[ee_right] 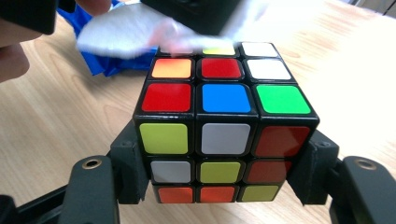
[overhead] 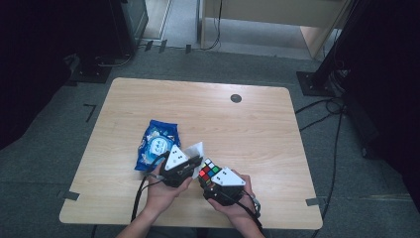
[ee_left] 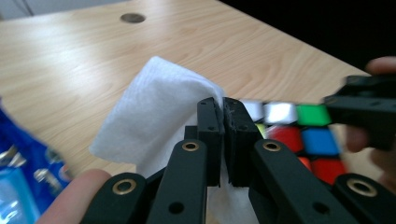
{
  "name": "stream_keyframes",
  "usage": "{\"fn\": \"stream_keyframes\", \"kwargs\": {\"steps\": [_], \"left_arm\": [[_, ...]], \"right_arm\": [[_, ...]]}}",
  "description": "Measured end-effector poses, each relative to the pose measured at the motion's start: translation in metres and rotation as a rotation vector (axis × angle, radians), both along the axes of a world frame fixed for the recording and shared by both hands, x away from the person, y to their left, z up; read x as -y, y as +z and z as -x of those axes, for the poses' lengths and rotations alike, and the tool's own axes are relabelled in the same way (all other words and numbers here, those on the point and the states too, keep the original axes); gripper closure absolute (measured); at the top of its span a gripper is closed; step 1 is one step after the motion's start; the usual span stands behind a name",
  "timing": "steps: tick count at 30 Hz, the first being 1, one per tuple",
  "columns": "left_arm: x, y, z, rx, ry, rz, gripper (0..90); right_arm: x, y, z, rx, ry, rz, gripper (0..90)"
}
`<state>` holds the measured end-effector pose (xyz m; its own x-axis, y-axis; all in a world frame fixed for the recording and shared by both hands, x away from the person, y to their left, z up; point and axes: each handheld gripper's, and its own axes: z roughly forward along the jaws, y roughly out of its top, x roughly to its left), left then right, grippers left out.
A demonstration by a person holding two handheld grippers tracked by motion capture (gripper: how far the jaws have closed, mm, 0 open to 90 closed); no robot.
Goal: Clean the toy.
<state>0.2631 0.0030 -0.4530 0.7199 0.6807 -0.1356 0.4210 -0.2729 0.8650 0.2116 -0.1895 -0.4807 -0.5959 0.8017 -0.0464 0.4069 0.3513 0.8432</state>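
The left tongs (ee_left: 223,109) are shut tight on a white wipe (ee_left: 154,112). The wipe sticks up and out past the tips, just above the cube (ee_right: 224,126). In the high view the left tongs (overhead: 194,165) sit near the front of the counter (overhead: 257,124), a bit left of the middle, with the wipe (overhead: 196,150) on their far side.

The right tongs (ee_right: 224,163) hold the cube. One jaw presses on each side of it, so they stand quite wide. In the high view the right tongs (overhead: 207,182) are just right of the left ones, and the cube (overhead: 210,171) is almost touching the wipe.

A blue packet (overhead: 157,143) lies flat on the counter, just left of the left tongs. A small dark round hole (overhead: 236,98) is on the far side of the counter, well apart from the rest.
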Motion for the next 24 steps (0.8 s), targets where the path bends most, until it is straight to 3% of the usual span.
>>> {"fn": "stream_keyframes", "kwargs": {"steps": [7,10,12,15,17,18,20,24], "left_arm": [[-0.006,-0.014,-0.010,-0.024,0.022,-0.024,82.7],[-0.006,-0.015,-0.010,-0.009,0.055,-0.049,65.7],[-0.007,-0.013,-0.009,-0.005,0.063,-0.049,60.7],[-0.013,-0.009,-0.008,-0.023,0.067,-0.015,58.3],[-0.018,-0.004,-0.007,-0.053,0.056,0.055,53.5],[-0.018,-0.004,-0.007,-0.053,0.056,0.055,51.3],[-0.018,0.003,-0.003,-0.068,0.026,0.110,48.5],[-0.009,0.013,0.003,-0.102,-0.038,0.129,31.5]], "right_arm": [[0.020,0.007,-0.005,0.014,-0.064,-0.042,34.7],[0.036,0.014,-0.006,0.019,-0.109,-0.064,34.7],[0.041,0.017,-0.006,0.023,-0.119,-0.073,34.7],[0.045,0.019,-0.006,0.025,-0.121,-0.083,34.7],[0.046,0.020,-0.006,0.022,-0.121,-0.084,34.6],[0.046,0.020,-0.006,0.022,-0.121,-0.084,34.6],[0.044,0.019,-0.006,0.018,-0.119,-0.081,34.6],[0.034,0.016,-0.006,0.014,-0.101,-0.071,34.6]]}}
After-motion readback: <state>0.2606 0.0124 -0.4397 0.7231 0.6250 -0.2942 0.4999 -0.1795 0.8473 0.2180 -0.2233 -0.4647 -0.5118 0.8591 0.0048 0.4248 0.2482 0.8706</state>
